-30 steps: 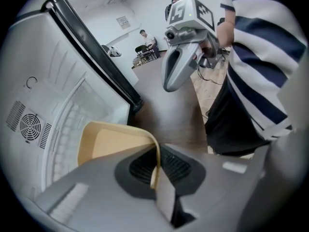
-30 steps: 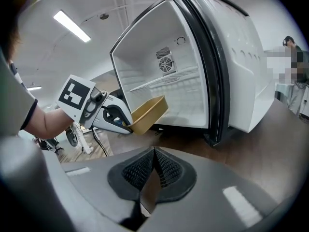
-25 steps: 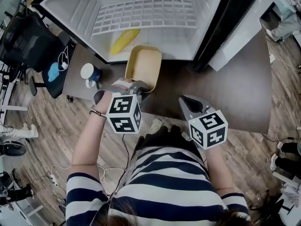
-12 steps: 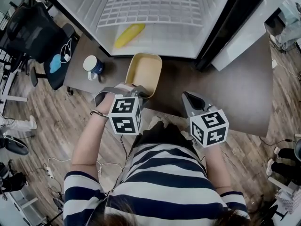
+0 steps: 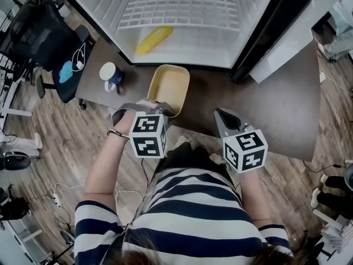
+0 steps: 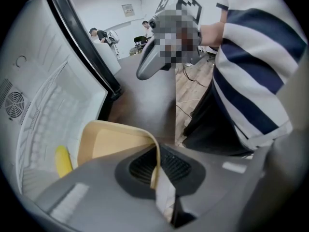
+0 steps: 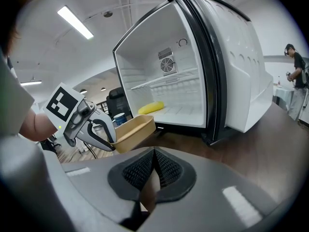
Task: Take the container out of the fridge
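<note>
The beige rectangular container point(image 5: 168, 86) is empty and sits outside the open fridge point(image 5: 187, 48), over the dark table just in front of it. My left gripper point(image 5: 164, 111) is shut on the container's near rim; the left gripper view shows the thin beige wall point(image 6: 155, 170) pinched between the jaws. From the right gripper view the container point(image 7: 135, 129) hangs a little above the tabletop, with the left gripper point(image 7: 102, 138) at its left end. My right gripper point(image 5: 222, 116) is shut on nothing and hovers to the right of the container, over the table's near edge.
A yellow banana-shaped thing point(image 5: 154, 39) lies on the fridge floor below the wire shelf point(image 5: 182, 11). The fridge door point(image 7: 231, 66) stands open at the right. A white and blue mug point(image 5: 110, 75) stands on the table's left end. A black chair point(image 5: 38, 37) is at the left.
The container and my left gripper have come slightly away from the fridge, toward the person. My right gripper has hardly moved.
</note>
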A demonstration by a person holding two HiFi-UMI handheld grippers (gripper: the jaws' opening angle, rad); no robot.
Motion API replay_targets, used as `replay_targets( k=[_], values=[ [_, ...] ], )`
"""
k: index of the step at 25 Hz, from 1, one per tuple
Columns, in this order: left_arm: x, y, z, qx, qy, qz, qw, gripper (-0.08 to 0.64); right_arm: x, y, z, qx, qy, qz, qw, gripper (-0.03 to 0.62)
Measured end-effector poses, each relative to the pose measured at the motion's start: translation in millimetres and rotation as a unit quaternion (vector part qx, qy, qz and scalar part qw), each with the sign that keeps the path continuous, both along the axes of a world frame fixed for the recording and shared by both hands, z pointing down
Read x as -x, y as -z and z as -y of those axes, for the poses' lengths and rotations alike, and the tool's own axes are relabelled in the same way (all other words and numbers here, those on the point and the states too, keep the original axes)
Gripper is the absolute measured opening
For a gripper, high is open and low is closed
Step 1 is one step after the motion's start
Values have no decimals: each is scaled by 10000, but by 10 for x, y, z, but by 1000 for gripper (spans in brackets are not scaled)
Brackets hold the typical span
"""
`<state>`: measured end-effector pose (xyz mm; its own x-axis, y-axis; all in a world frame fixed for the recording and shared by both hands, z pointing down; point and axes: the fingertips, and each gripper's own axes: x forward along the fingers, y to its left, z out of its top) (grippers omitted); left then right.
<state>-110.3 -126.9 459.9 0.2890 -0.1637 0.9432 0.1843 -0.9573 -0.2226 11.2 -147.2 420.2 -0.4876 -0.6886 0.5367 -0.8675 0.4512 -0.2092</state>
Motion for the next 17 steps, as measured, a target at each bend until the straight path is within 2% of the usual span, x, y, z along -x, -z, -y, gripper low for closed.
replay_targets(
  k=[17],
  values=[
    [44, -42, -97, 122, 80, 49, 9999, 0, 63, 8, -63, 38, 10, 151, 9999, -8]
  ],
)
